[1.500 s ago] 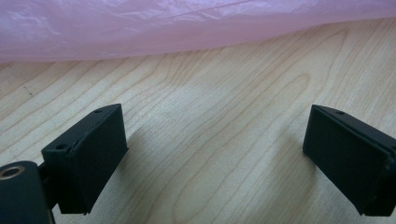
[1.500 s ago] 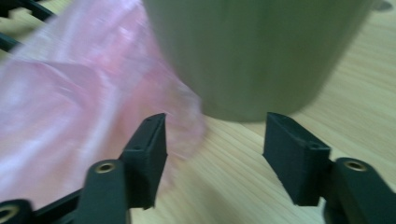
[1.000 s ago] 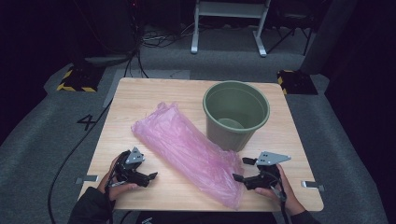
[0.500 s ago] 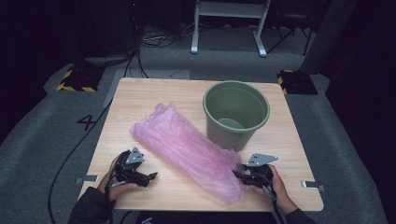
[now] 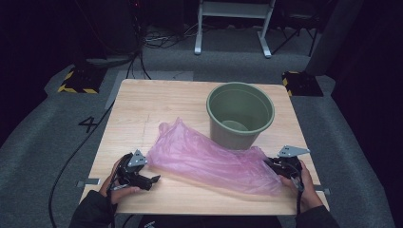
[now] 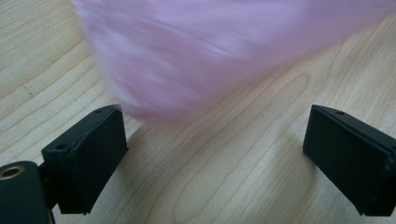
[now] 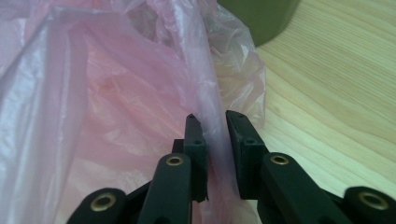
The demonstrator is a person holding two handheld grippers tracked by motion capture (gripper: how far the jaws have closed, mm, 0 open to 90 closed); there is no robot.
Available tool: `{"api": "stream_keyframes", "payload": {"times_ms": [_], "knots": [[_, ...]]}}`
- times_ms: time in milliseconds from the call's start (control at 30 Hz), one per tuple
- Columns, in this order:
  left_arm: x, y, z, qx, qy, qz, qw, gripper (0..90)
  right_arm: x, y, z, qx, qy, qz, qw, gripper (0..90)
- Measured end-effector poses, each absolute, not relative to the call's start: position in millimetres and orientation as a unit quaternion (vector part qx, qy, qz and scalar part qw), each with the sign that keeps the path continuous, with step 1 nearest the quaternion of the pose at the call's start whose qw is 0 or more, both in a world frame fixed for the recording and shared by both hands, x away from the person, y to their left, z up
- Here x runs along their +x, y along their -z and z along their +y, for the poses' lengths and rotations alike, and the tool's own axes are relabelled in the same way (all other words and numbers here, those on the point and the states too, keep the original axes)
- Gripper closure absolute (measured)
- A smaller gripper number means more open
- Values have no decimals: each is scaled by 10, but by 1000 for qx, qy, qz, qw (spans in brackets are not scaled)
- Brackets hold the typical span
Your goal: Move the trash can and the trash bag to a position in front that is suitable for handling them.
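Note:
A pink plastic bag (image 5: 214, 159) lies crumpled across the front of the wooden table (image 5: 152, 104), just before a green bucket (image 5: 240, 114). My right gripper (image 5: 272, 166) is at the bag's right end. Its jaws have just been closing, and in the right gripper view my right gripper (image 7: 215, 126) is shut on a fold of the bag (image 7: 116, 93). My left gripper (image 5: 154, 180) rests on the table at the bag's left end. In the left gripper view it (image 6: 215, 154) stands open, with the blurred bag (image 6: 201, 51) just beyond its fingertips.
The bucket stands upright at the back right of the table, and its base (image 7: 261, 18) shows beyond the bag in the right gripper view. Bare wood lies at the table's back left. Cables and a stand's legs (image 5: 233, 28) are on the floor behind.
The right gripper closed on the bag's right end and drew it to the right, and the bag shifted with it. The left gripper stayed put.

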State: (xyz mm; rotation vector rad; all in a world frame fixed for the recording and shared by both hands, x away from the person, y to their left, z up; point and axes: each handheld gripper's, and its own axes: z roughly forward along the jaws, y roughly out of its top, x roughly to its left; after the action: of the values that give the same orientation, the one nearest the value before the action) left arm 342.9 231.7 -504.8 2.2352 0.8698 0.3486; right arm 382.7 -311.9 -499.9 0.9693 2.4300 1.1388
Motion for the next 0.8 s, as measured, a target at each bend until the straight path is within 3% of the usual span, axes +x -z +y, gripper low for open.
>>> {"api": "stream_keyframes", "payload": {"times_ms": [367, 533, 567, 633, 667, 700, 800], "knots": [[3437, 5049, 2295, 863, -135, 340, 349, 46, 3959, 4986, -3623, 366, -382, 833, 164, 801], [3442, 5053, 2247, 860, -136, 345, 350, 39, 3994, 4955, -3842, 391, -373, 823, 175, 729], [3444, 5052, 2226, 861, -137, 342, 350, 39, 4002, 4931, -3925, 420, -377, 805, 181, 570], [3441, 5052, 2203, 861, -136, 344, 349, 39, 4001, 4889, -3972, 433, -372, 799, 188, 482], [3441, 5052, 2203, 861, -136, 344, 349, 39, 4001, 4889, -3972, 433, -372, 799, 188, 482], [3439, 5052, 2183, 861, -136, 344, 350, 39, 3981, 4801, -4009, 452, -361, 788, 214, 339], [3433, 5052, 2148, 861, -135, 343, 350, 39, 3959, 4716, -4056, 469, -355, 777, 226, 264]]}}
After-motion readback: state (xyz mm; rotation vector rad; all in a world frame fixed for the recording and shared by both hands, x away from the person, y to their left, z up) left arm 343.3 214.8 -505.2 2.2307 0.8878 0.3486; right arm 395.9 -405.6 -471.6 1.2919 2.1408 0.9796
